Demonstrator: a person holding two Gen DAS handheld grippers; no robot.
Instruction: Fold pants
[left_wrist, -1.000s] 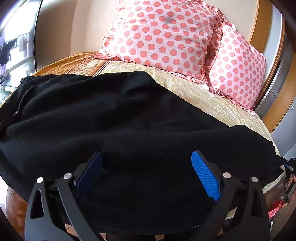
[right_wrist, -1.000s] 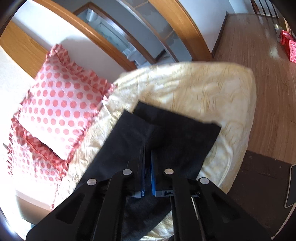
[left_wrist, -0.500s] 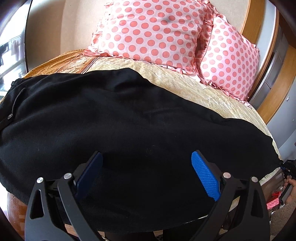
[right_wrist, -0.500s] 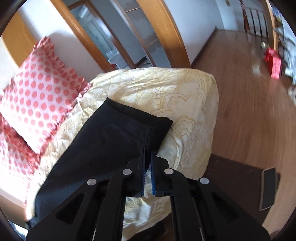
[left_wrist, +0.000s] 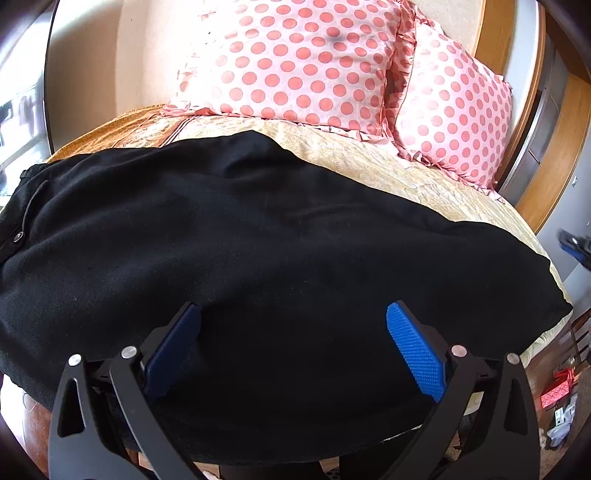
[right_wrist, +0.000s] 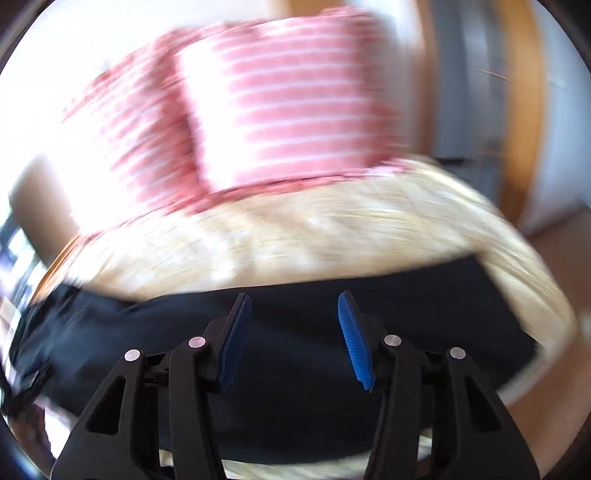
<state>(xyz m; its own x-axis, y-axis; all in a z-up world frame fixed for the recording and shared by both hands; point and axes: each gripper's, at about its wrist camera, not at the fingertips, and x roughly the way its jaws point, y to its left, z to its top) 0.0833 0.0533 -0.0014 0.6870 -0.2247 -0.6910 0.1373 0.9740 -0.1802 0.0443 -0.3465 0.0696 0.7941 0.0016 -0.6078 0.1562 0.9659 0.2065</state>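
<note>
Black pants (left_wrist: 258, 258) spread flat across a cream patterned bedspread (left_wrist: 406, 173), filling the left wrist view from 9 o'clock to 3 o'clock, waistband with a small button (left_wrist: 17, 234) at 9 o'clock. Left gripper (left_wrist: 293, 347) at 6 o'clock, fingers spread wide and released, blue pads (left_wrist: 415, 354) over the near edge of the fabric; contact with the cloth impossible to tell. Two pink polka-dot pillows (left_wrist: 295, 62) at 12 to 2 o'clock, beyond the pants, leaning at the bed's head. Right wrist view heavily motion-blurred: right gripper (right_wrist: 293, 339) at 6 o'clock, fingers parted and gripping nothing, above the same dark pants (right_wrist: 295, 406); pillows (right_wrist: 277, 110) smeared at 12 o'clock.
</note>
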